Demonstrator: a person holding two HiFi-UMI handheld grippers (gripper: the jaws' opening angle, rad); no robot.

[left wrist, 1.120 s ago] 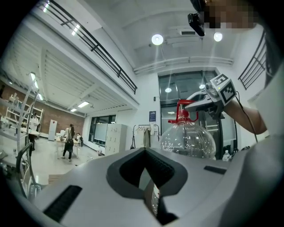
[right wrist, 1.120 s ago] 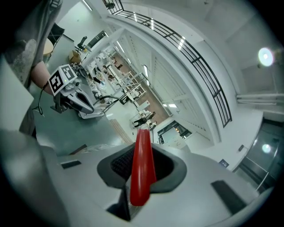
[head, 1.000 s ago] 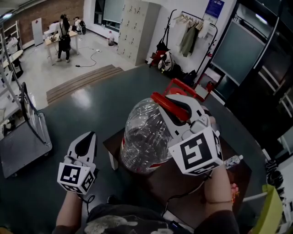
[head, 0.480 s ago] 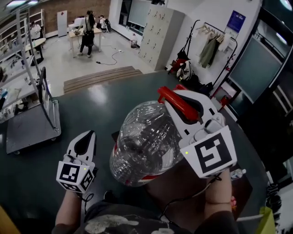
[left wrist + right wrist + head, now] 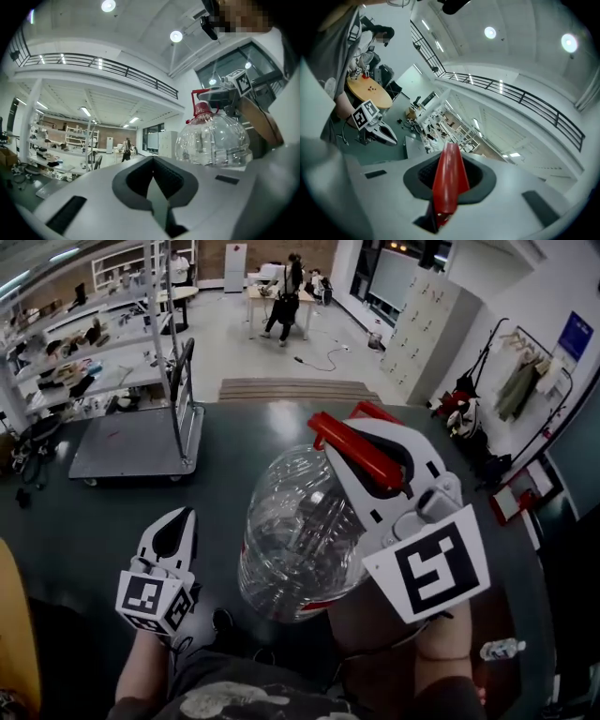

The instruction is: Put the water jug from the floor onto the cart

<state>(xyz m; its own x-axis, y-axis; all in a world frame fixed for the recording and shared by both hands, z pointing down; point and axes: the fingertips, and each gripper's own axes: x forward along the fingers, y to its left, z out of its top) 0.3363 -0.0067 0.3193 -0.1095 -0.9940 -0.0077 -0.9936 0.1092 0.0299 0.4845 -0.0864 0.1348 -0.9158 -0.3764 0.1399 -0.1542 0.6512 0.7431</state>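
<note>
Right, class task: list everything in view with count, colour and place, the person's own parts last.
water jug: one, clear with red handle, off the floor, hanging from right gripper
cart: one, grey, far left on floor
wooden ramp: one, brown, right of cart
lockers: one bank, pale, far right wall
small bottle: one, clear, floor at lower right
bystander: at least one, dark clothes, at far table
left gripper: one, white, shut and empty, left of jug
right gripper: one, white, jaws closing on the jug's red handle
</note>
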